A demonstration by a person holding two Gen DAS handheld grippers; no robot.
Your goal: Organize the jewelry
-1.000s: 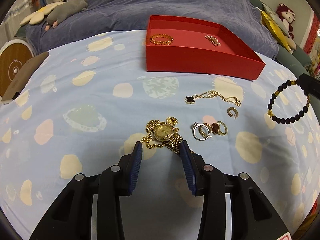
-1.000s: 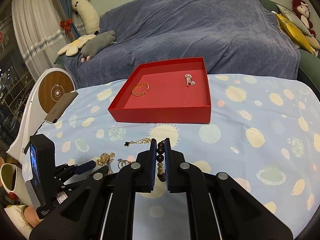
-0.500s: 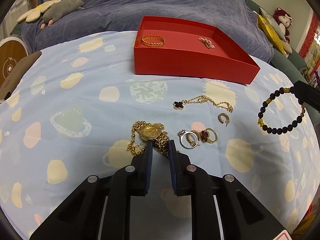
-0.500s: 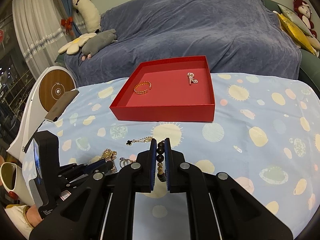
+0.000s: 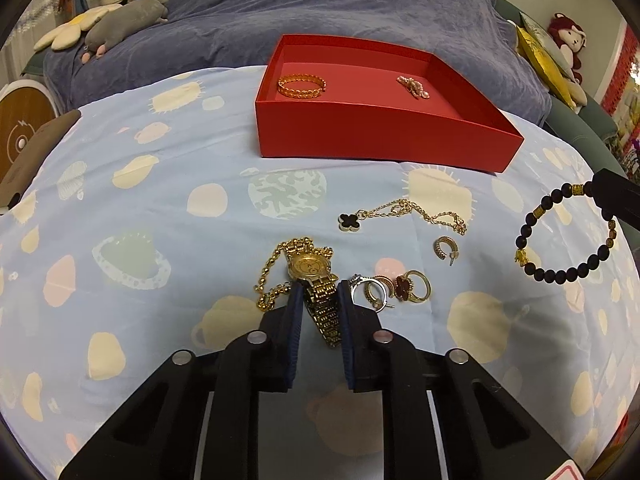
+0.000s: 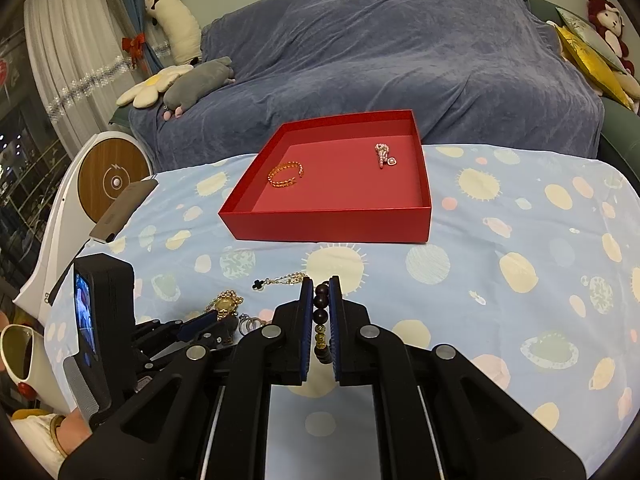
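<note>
Jewelry scattered on a pale blue planet-print cloth (image 5: 168, 208), some already boxed. Nearest the left wrist view: left gripper (image 5: 319, 296) just closing, blue pads now pinching the band of a gold link-band wristwatch (image 5: 314, 280) whose dial lies flat beyond the tips, tangled with a gold bead chain (image 5: 272, 276); grip taken on the band probably because it stands proud of the cloth. Just beside: a cluster of gold and silver rings (image 5: 394, 288), then a small gold hoop earring (image 5: 443, 247) and a gold necklace with a black clover pendant (image 5: 350, 221). Off right, right gripper (image 6: 319, 300) clamped on a dark bead bracelet (image 5: 568, 236), loop hanging free, seemingly ready for carrying. Farther back, an open red cardboard tray (image 5: 380, 140) holding a gold chain bangle (image 5: 301, 85) and a pink beaded charm (image 5: 412, 86). Watch clasp hidden between the pads; whether chain and watch are hooked together, unclear. Beyond, a sofa under a blue throw (image 6: 380, 52).
</note>
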